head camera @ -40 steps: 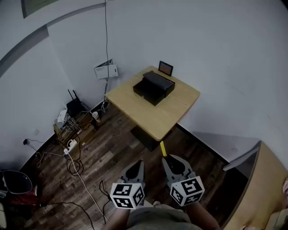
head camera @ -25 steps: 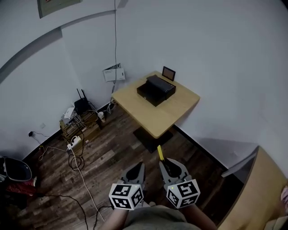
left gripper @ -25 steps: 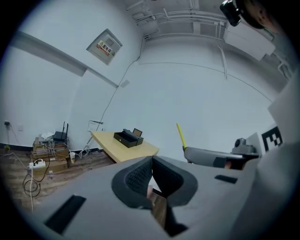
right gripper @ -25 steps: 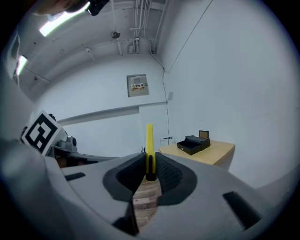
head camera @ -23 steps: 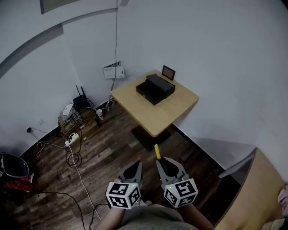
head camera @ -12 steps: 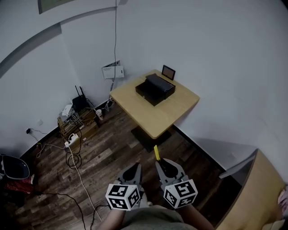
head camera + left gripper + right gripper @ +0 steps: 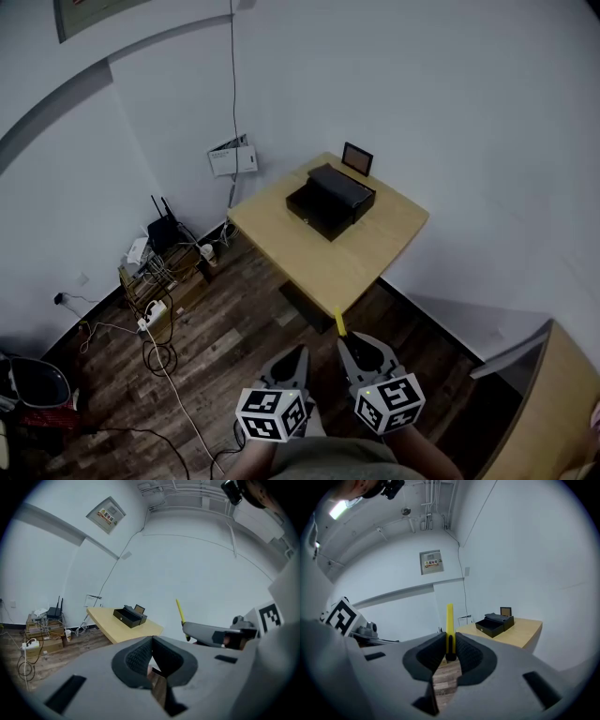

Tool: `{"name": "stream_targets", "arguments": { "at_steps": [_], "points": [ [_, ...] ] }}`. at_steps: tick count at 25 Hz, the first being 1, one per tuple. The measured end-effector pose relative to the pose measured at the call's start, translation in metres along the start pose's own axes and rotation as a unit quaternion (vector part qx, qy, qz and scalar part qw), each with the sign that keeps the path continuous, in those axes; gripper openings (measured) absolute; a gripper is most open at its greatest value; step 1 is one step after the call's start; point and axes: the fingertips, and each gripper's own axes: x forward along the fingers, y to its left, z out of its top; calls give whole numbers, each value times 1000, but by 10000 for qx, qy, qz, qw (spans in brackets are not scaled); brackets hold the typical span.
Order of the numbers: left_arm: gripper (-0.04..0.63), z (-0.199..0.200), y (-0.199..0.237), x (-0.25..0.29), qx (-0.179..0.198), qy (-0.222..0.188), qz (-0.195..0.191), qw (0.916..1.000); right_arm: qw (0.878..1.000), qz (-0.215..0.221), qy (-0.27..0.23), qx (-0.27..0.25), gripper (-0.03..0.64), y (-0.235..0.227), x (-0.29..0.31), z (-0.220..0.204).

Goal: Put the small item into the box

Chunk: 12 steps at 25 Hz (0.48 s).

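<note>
A black box (image 7: 329,201) with its lid propped open stands on the square wooden table (image 7: 323,262) by the far wall; it also shows small as the box (image 7: 494,624) and the box (image 7: 130,617). My right gripper (image 7: 351,344) is shut on a thin yellow stick (image 7: 339,324), which rises between its jaws as the yellow stick (image 7: 450,630). My left gripper (image 7: 292,359) hangs beside it with the jaws shut and nothing between them. Both grippers are low in the head view, well short of the table, over the wooden floor.
A small framed picture (image 7: 357,159) stands behind the box. Left of the table, a low rack with a router (image 7: 161,233), cables and a power strip (image 7: 150,313) lie on the floor. Another wooden surface (image 7: 548,412) fills the lower right corner.
The view has shifted: the table and box now sit slightly nearer and lower in the head view. Both grippers keep their pose, the right one still holding the yellow stick.
</note>
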Motion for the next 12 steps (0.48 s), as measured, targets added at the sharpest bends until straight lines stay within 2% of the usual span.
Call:
{"name": "stream_targets", "arguments": {
  "at_steps": [12],
  "points": [
    [3,82,78,102,49,99,-370,9993,9997,-204,-73,-95,54,-37,132,61]
  ]
}}
